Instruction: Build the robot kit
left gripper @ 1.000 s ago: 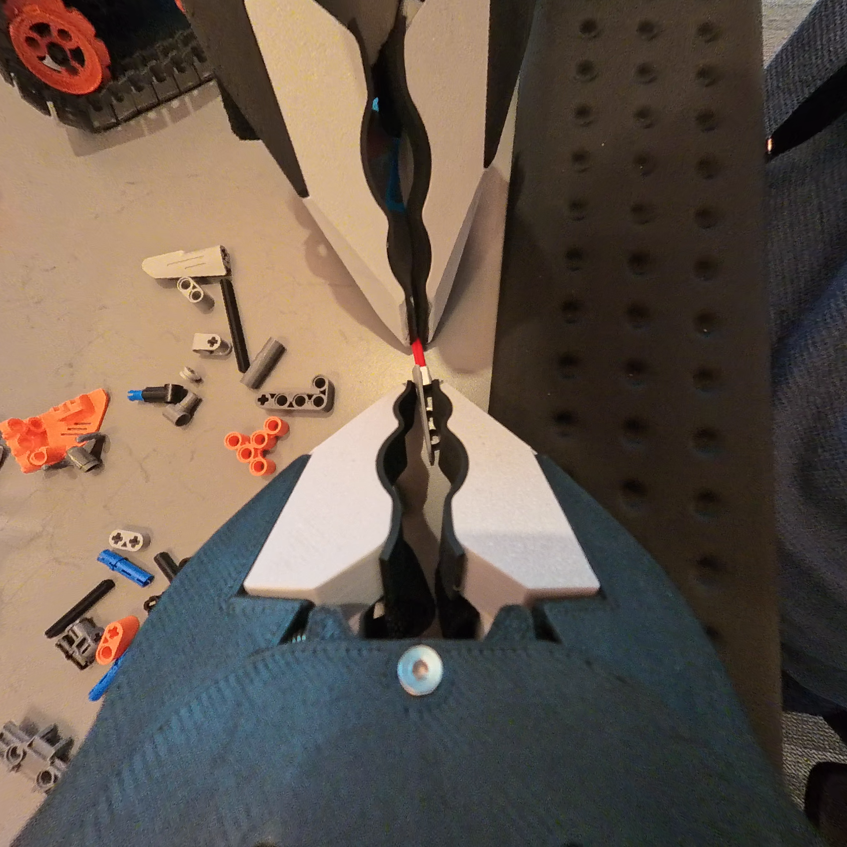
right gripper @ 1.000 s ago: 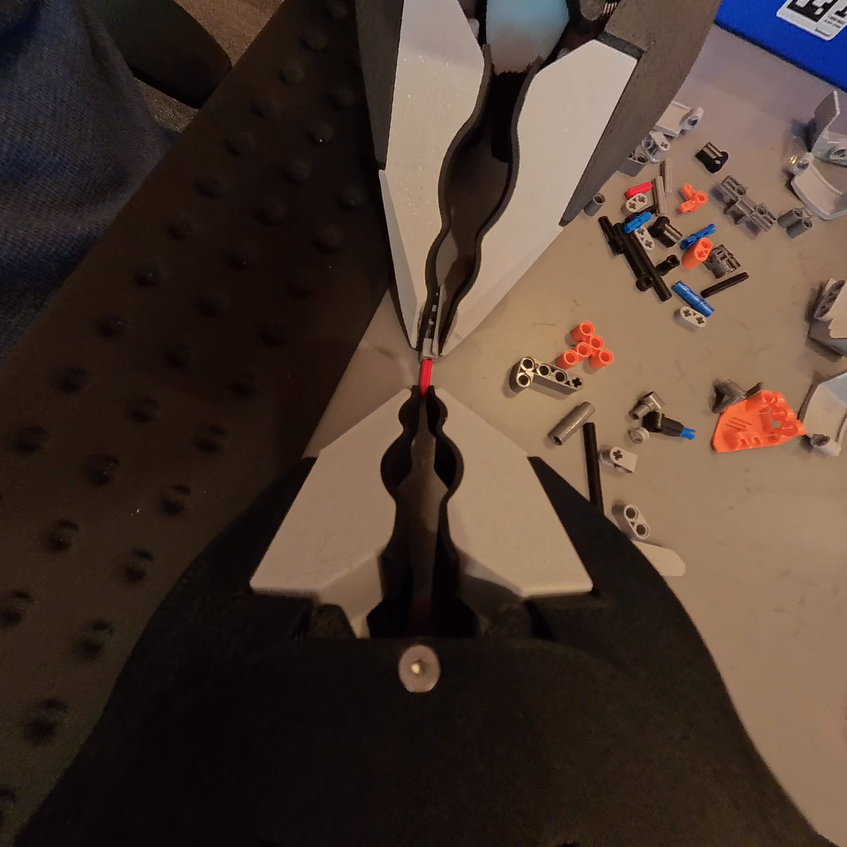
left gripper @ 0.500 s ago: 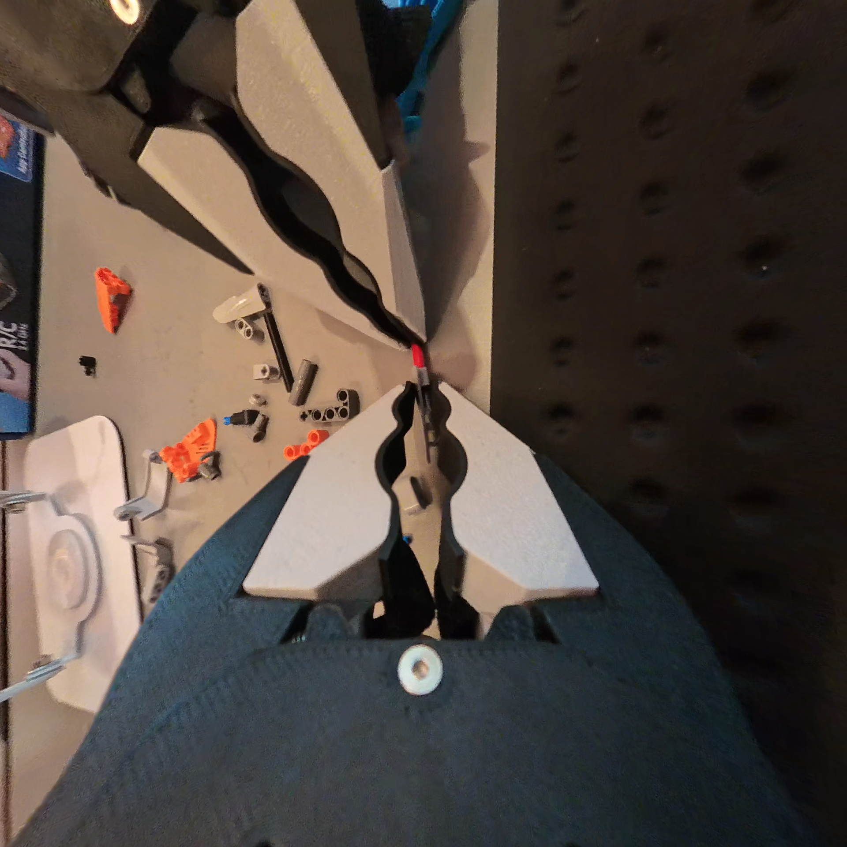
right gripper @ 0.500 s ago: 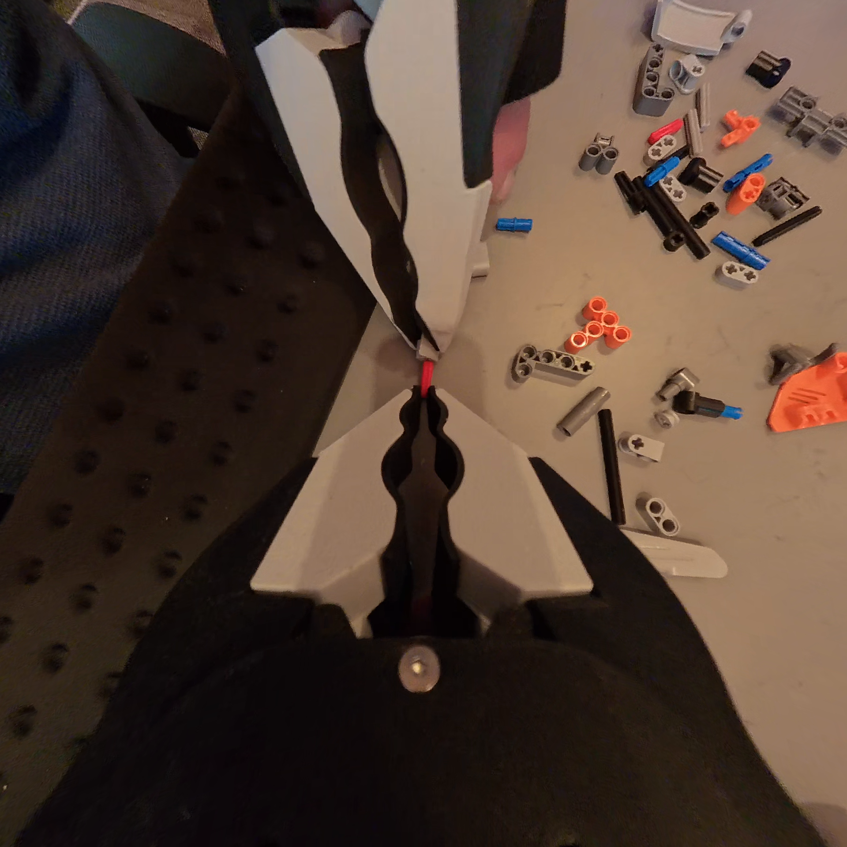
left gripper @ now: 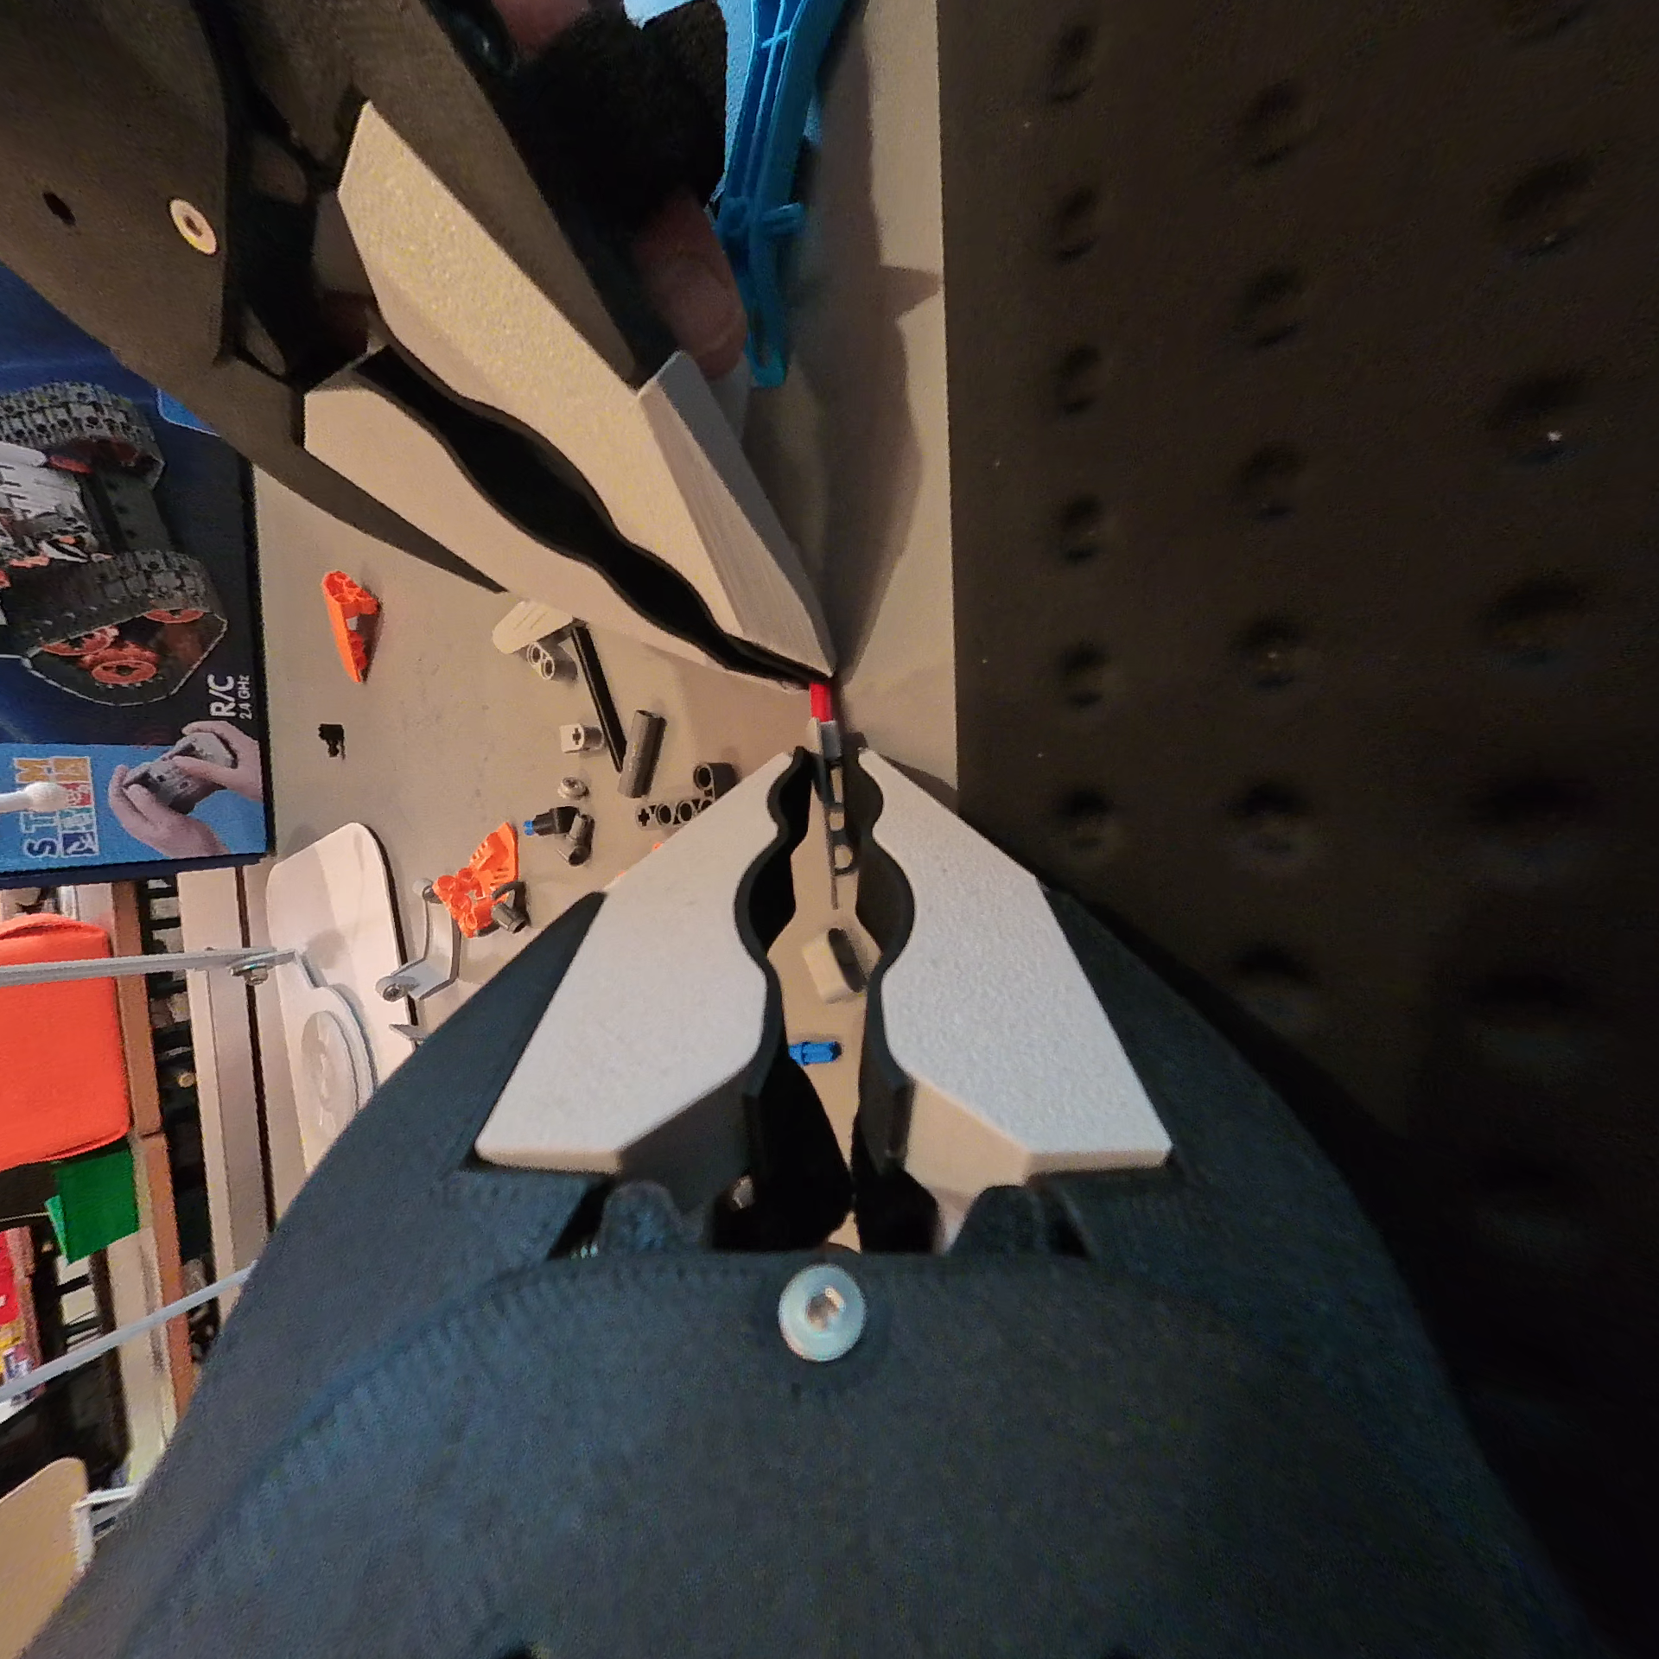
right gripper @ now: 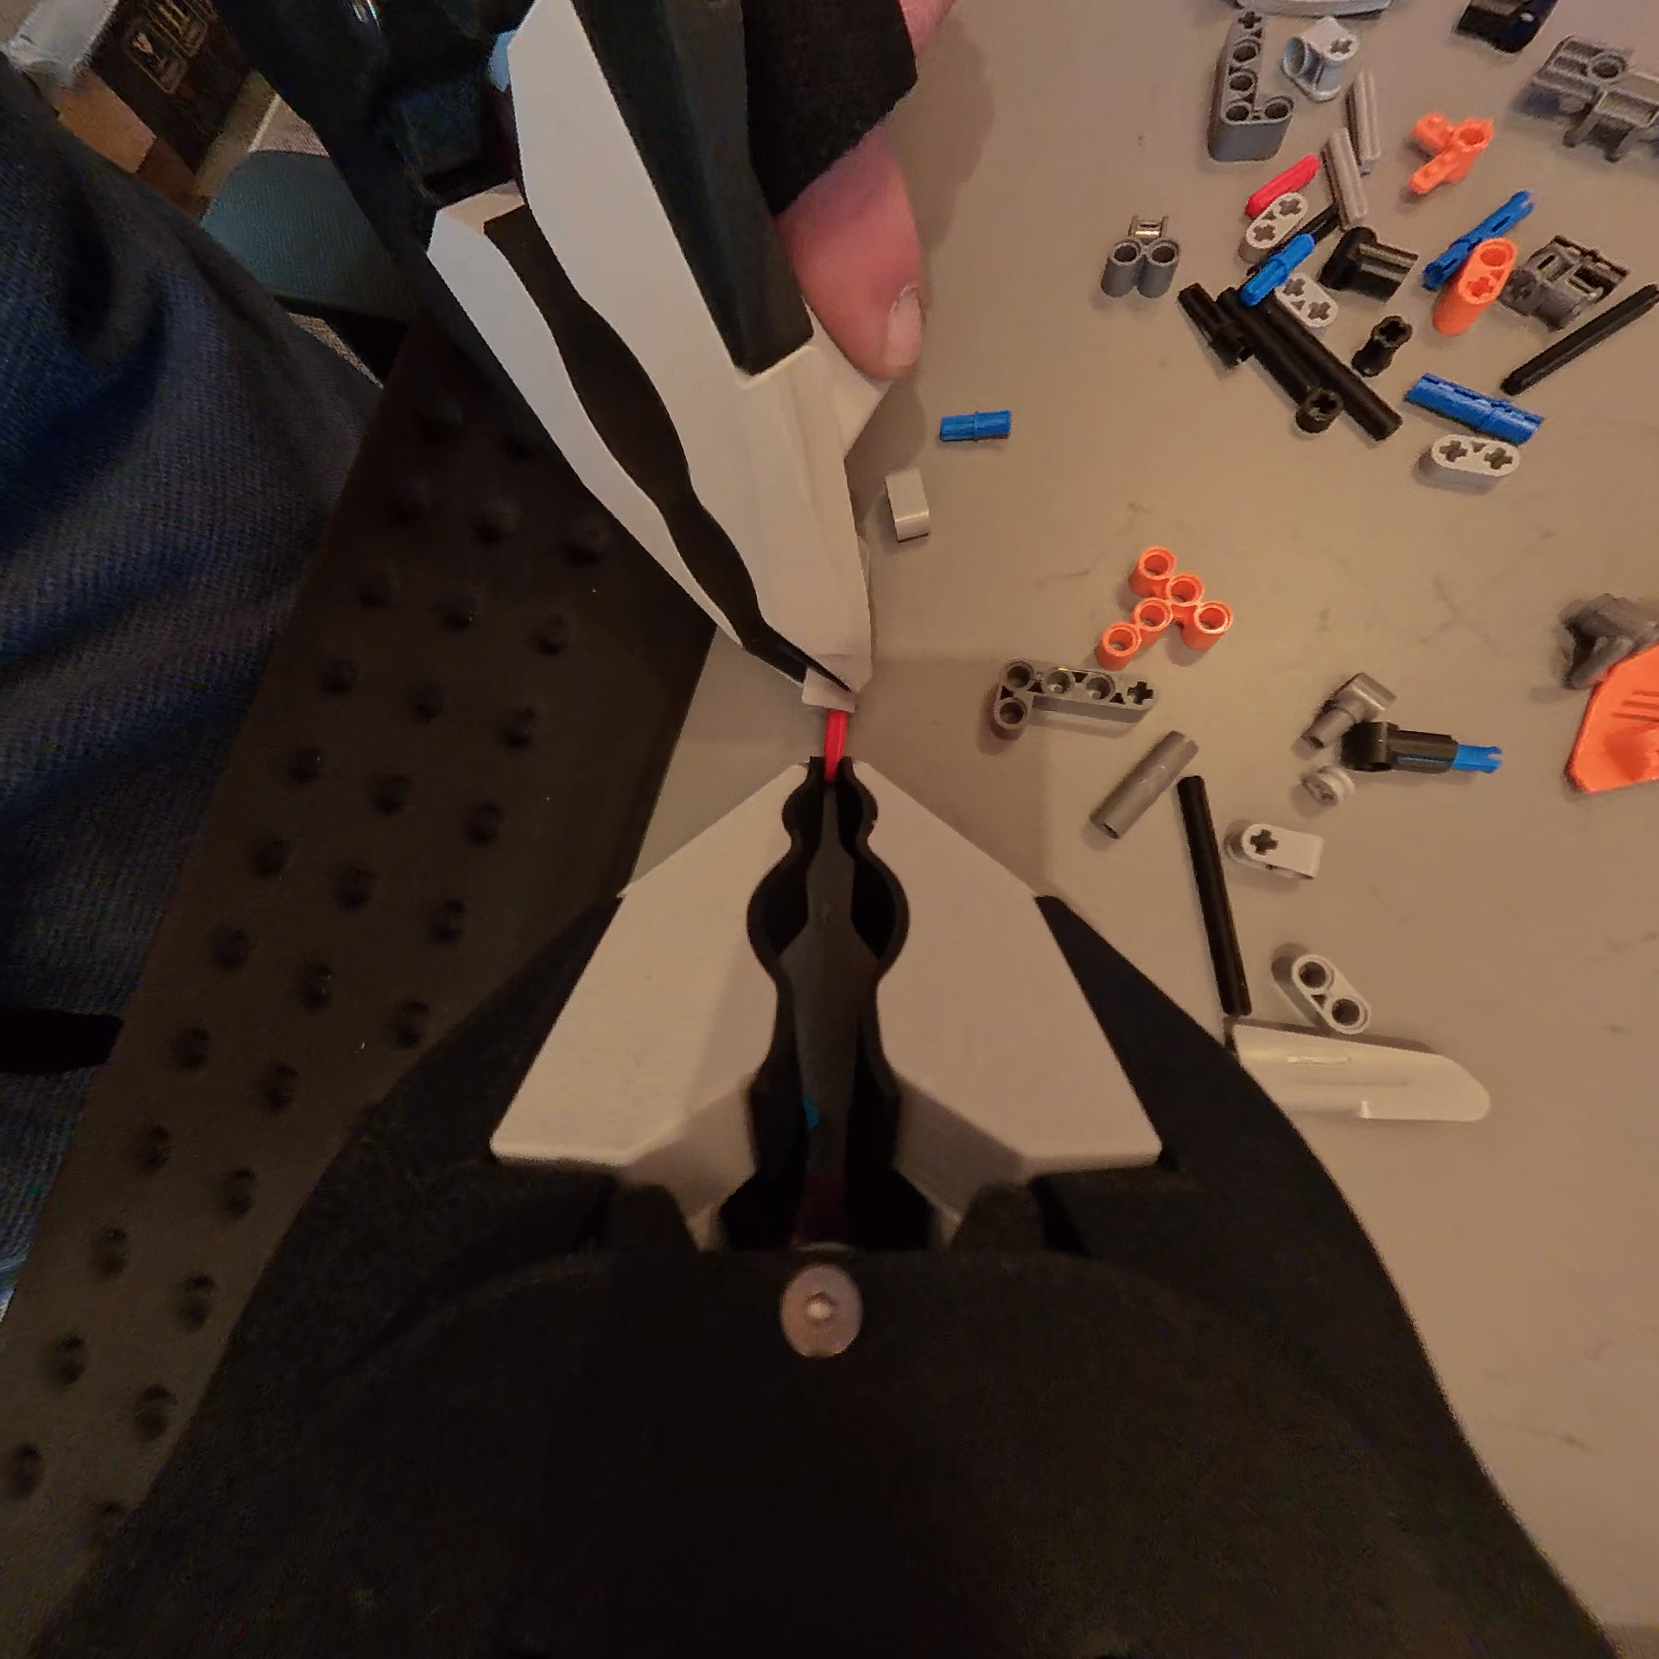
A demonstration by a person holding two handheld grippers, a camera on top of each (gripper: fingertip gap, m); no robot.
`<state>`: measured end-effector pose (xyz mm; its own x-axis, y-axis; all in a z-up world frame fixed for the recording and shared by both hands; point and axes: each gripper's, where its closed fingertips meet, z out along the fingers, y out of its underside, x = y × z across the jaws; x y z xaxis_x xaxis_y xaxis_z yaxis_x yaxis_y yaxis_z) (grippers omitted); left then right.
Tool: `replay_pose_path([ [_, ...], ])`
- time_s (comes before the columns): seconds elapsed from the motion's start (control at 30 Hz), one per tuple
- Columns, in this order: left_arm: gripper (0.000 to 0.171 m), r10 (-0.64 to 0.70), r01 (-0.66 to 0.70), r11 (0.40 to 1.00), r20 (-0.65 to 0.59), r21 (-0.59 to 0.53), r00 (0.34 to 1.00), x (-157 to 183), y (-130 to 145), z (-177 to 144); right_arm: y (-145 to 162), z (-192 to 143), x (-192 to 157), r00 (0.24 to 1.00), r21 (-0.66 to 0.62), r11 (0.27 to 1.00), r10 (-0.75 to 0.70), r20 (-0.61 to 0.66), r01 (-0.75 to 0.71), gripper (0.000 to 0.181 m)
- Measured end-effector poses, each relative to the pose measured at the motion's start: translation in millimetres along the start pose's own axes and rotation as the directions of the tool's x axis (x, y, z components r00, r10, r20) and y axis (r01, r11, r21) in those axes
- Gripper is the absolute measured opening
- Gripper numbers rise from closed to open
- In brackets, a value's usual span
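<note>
My left gripper (left gripper: 827,763) is shut on a thin grey beam with holes (left gripper: 837,812), which runs back between its fingers. My right gripper (right gripper: 836,770) is shut on a thin red axle (right gripper: 838,741). The two grippers stand tip to tip above the table. The red axle (left gripper: 820,698) meets the end of the grey beam (right gripper: 821,691). In the left wrist view the right gripper (left gripper: 808,669) comes in from the upper left. In the right wrist view the left gripper (right gripper: 835,687) comes in from above, with a person's thumb (right gripper: 862,260) on it.
Loose building pieces lie on the grey table: an orange cluster (right gripper: 1167,610), a grey L-beam (right gripper: 1068,691), a blue pin (right gripper: 976,425), and black rods (right gripper: 1293,359). A dark studded mat (right gripper: 359,808) borders the table. A blue toy box (left gripper: 117,673) and a white plate (left gripper: 332,987) stand farther off. Less than 4 cm separates the two grippers' tips.
The left gripper has rolled to one side, so its view of the table has tilted. The right gripper now enters it from the upper left. Both stay shut and tip to tip.
</note>
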<state>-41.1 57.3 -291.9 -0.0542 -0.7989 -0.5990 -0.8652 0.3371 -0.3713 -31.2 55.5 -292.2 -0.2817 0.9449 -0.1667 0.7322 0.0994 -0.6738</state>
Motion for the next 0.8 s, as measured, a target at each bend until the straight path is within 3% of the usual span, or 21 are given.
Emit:
replay_pose_path([
  [0.8,0.004,0.051,-0.051,0.999,0.028,-0.011,0.998,0.1,-0.7,0.1,-5.6,2.9,2.6,0.999,-0.02,0.999,-0.05,-0.009,0.05,0.0],
])
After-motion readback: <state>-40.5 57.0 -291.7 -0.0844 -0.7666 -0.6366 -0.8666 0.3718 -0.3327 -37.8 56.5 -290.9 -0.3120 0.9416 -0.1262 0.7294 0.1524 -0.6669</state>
